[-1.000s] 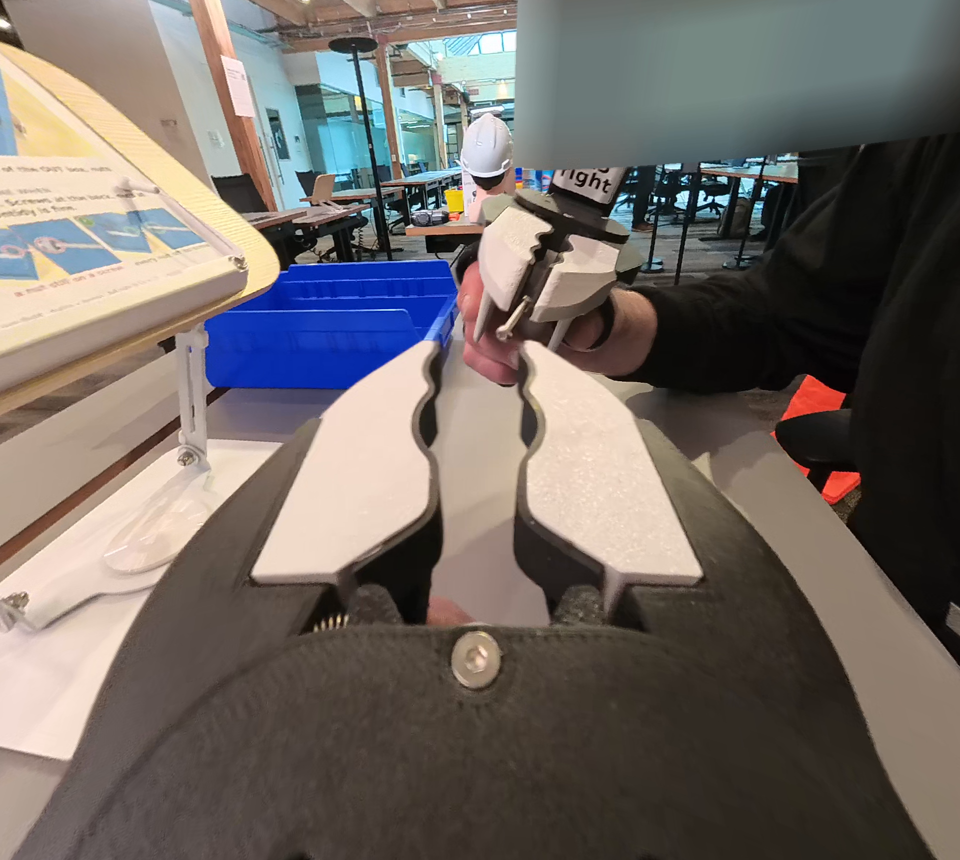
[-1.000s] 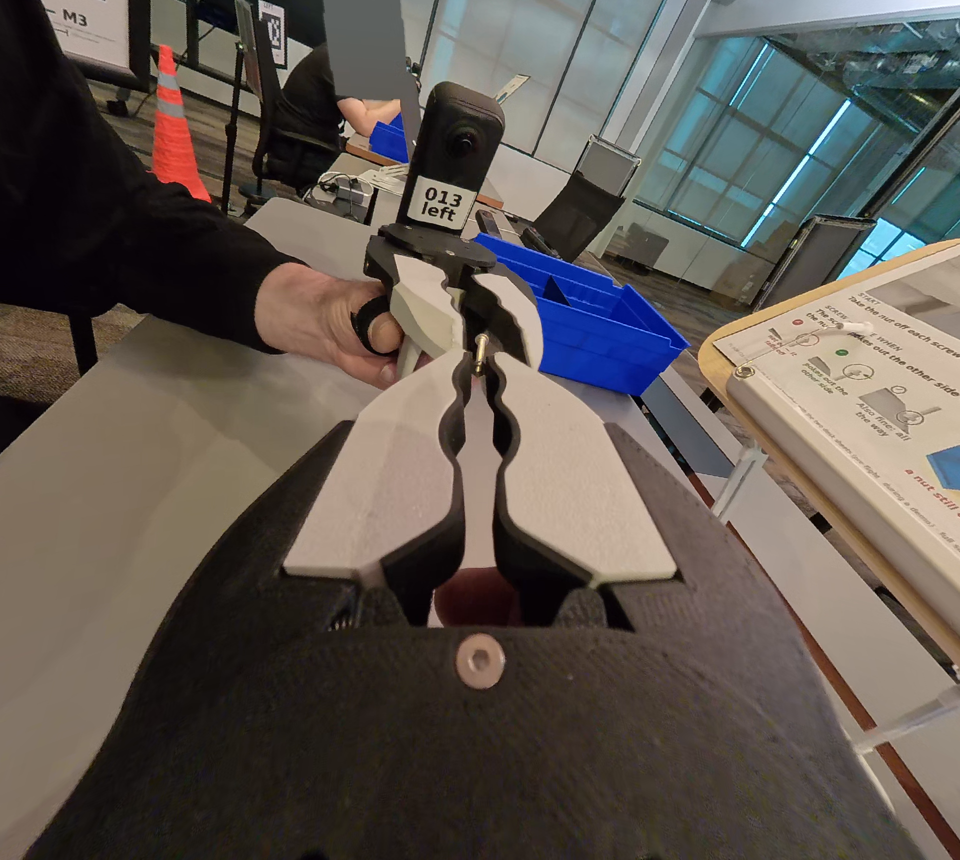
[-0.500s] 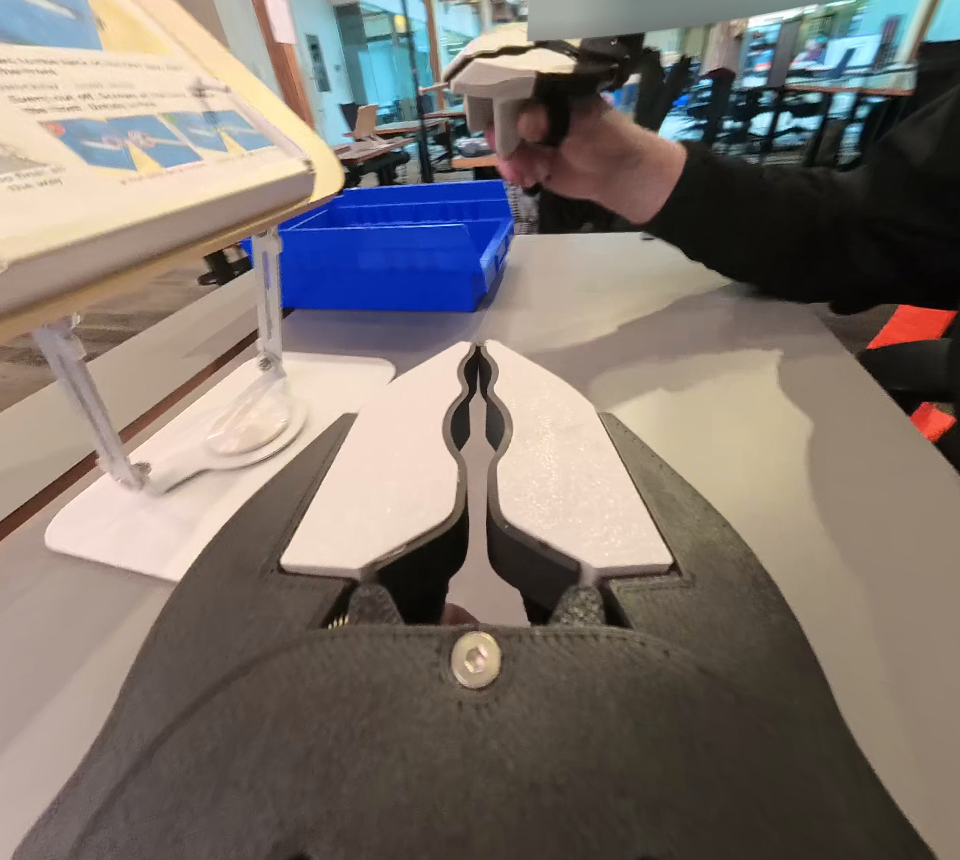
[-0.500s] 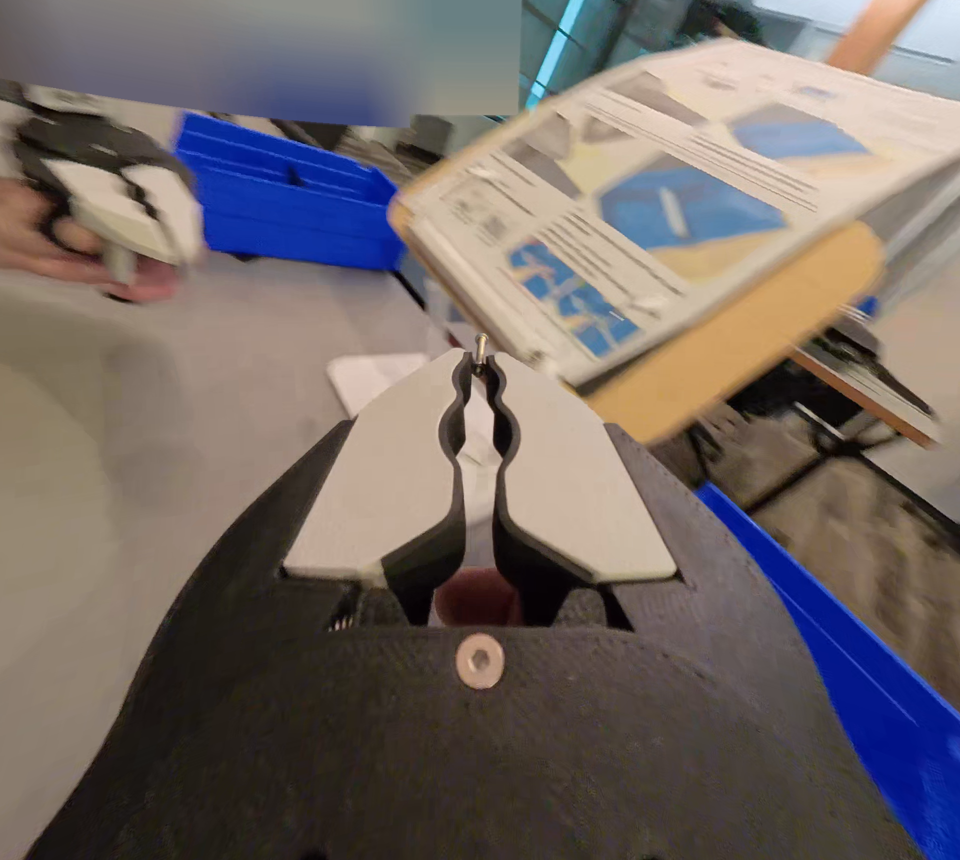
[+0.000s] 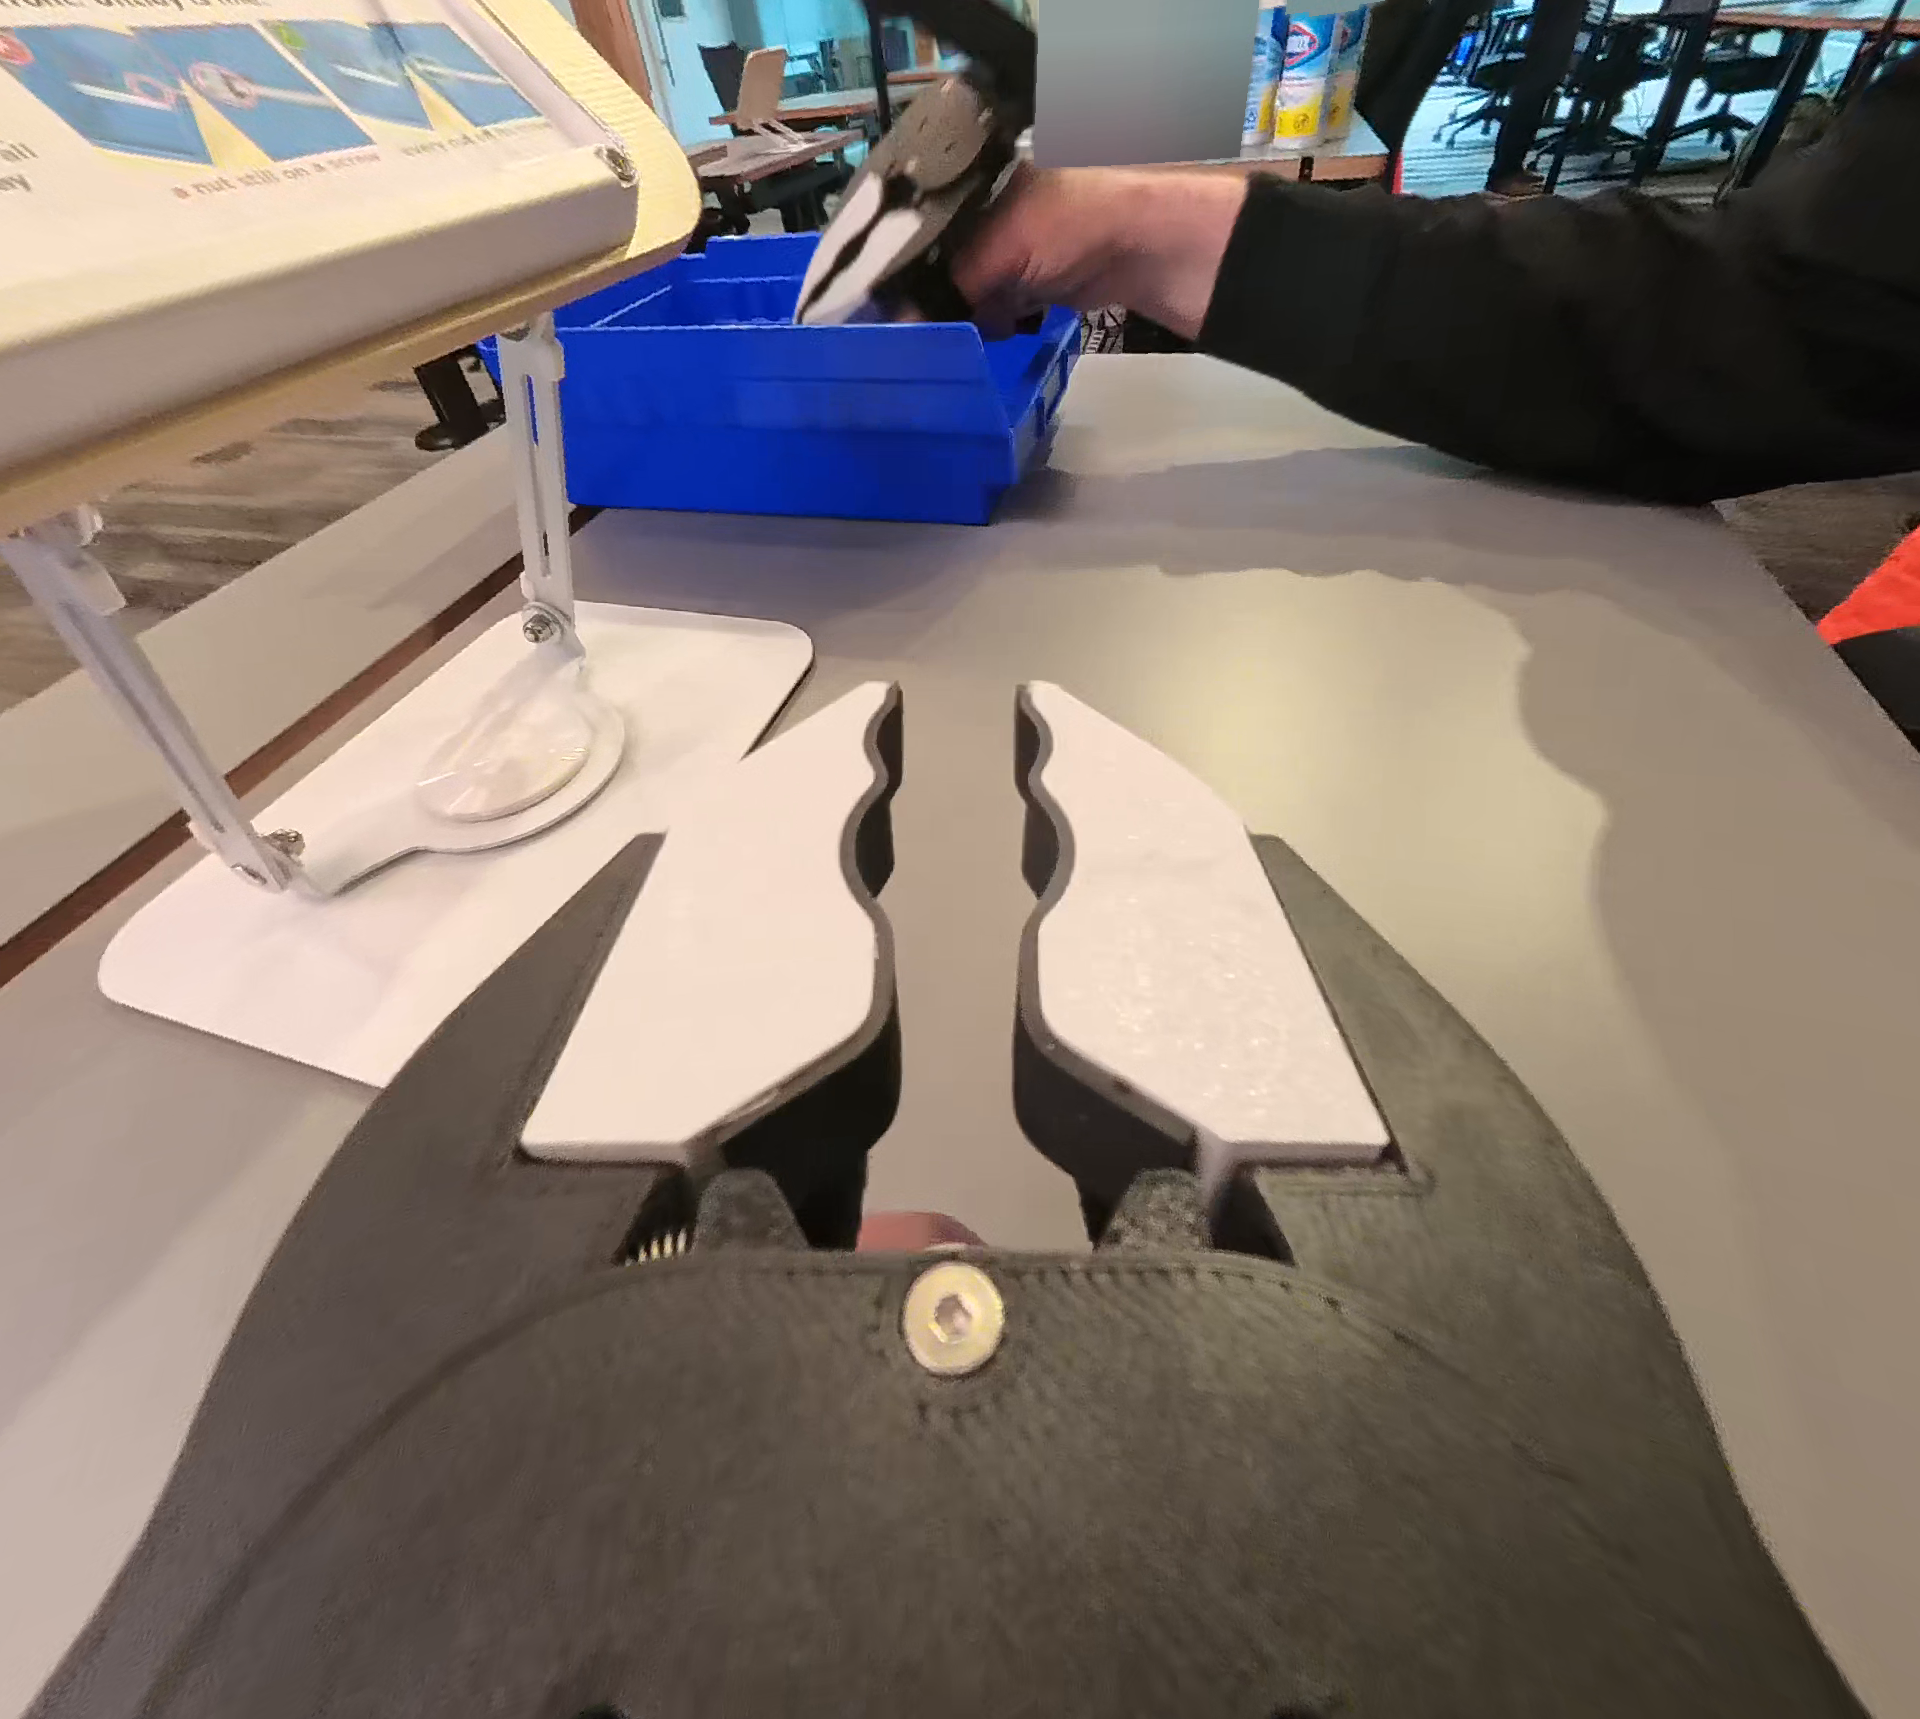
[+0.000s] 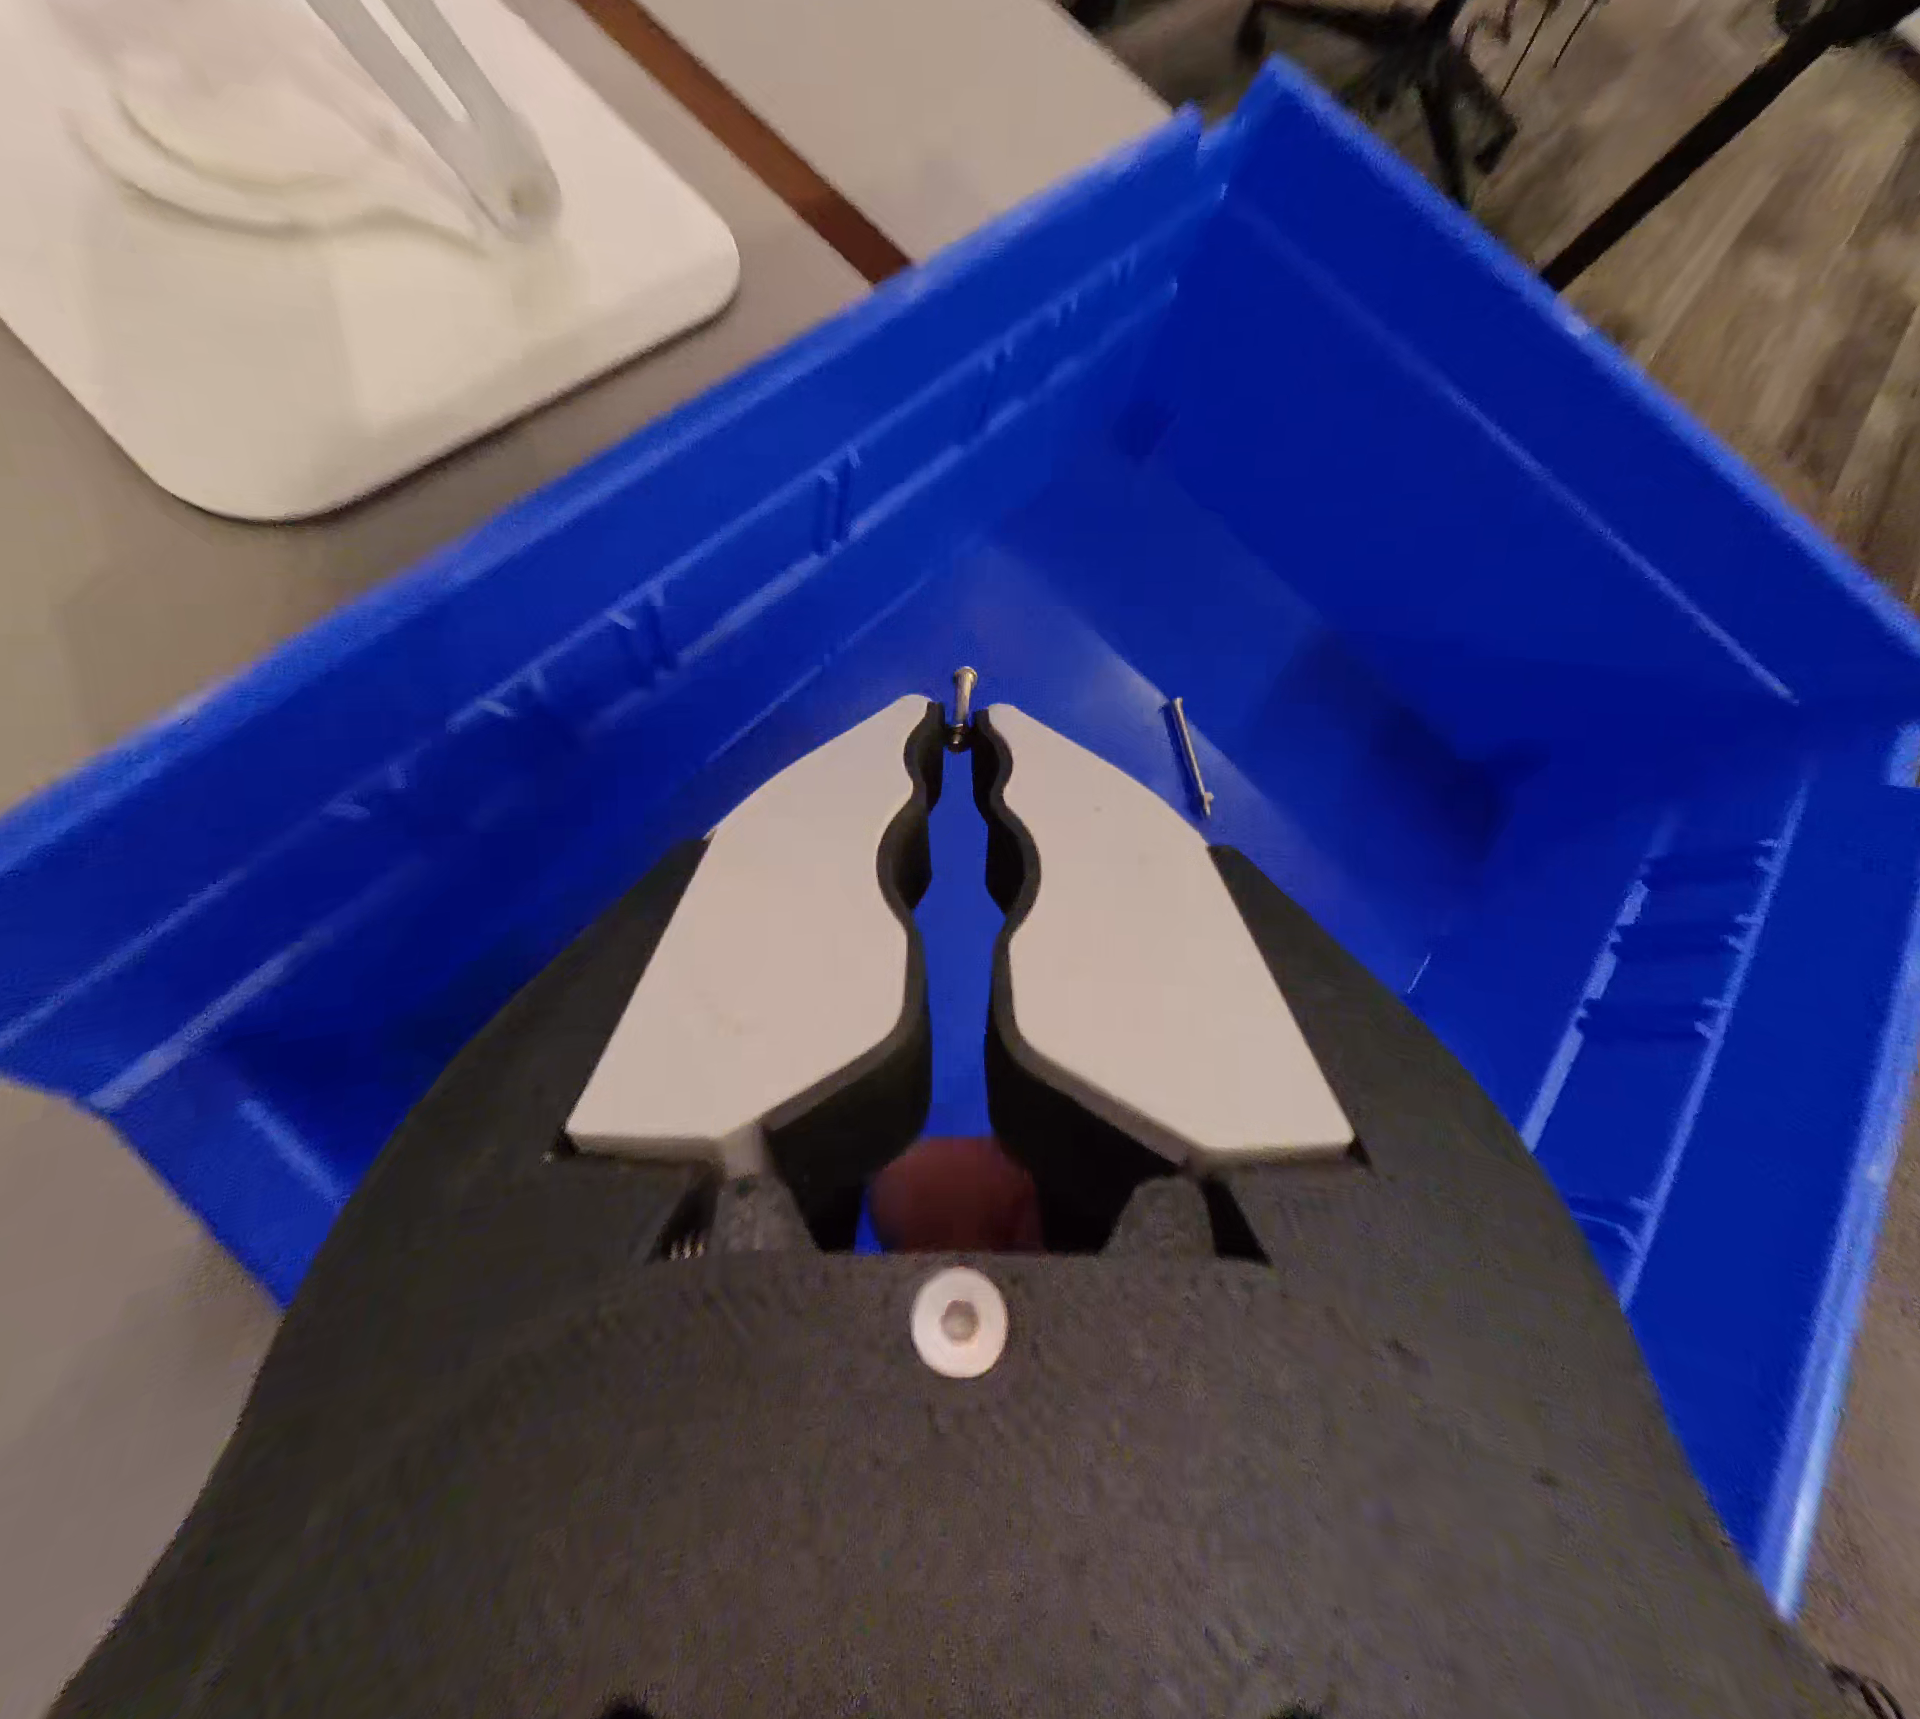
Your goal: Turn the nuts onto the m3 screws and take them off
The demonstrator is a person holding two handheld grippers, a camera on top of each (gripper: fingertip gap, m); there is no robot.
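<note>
My right gripper [image 6: 958,713] is shut on a small m3 screw [image 6: 962,701] that sticks out past its tips, held over the inside of a blue bin [image 6: 1351,381]. A second screw [image 6: 1191,757] lies on the bin floor just to the right. My left gripper [image 5: 956,701] is open and empty, low over the grey table [image 5: 1299,713]. In the left wrist view the right gripper [image 5: 831,287] points down into the blue bin [image 5: 790,412] at the far side of the table. No nut shows in either view.
A white stand base [image 5: 416,838] carries a tilted instruction board [image 5: 260,111] at the left of the table; the base also shows in the right wrist view [image 6: 343,298]. A person's dark sleeve [image 5: 1558,319] reaches across the back. The table edge runs behind the bin.
My right gripper swung away from the left gripper and came down over the blue bin with the screw. My left gripper shut, then opened and dropped low over the table.
</note>
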